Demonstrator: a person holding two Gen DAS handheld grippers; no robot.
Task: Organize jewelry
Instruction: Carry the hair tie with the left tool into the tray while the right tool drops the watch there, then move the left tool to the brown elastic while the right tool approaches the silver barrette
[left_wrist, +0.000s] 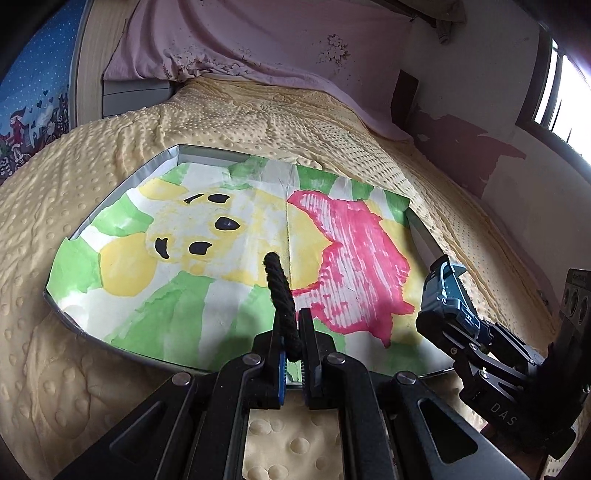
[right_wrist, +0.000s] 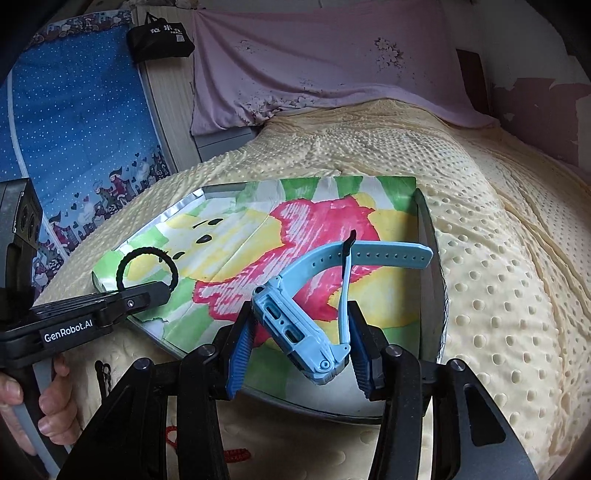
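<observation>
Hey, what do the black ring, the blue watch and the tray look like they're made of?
Black ring: looks like twisted cord or fabric, matte, with a rope-like braid visible.
Blue watch: apparently moulded plastic case and rubbery strap, smooth, with punched holes.
Tray: probably metal, with a grey, dully reflective rim, lined with painted paper.

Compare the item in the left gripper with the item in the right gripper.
The black braided ring is a thin closed loop; the light blue watch has a boxy case and a long strap with holes. The left gripper is pinched nearly shut on the ring, while the right gripper stands wider around the watch. Both are held above the painted tray.
</observation>
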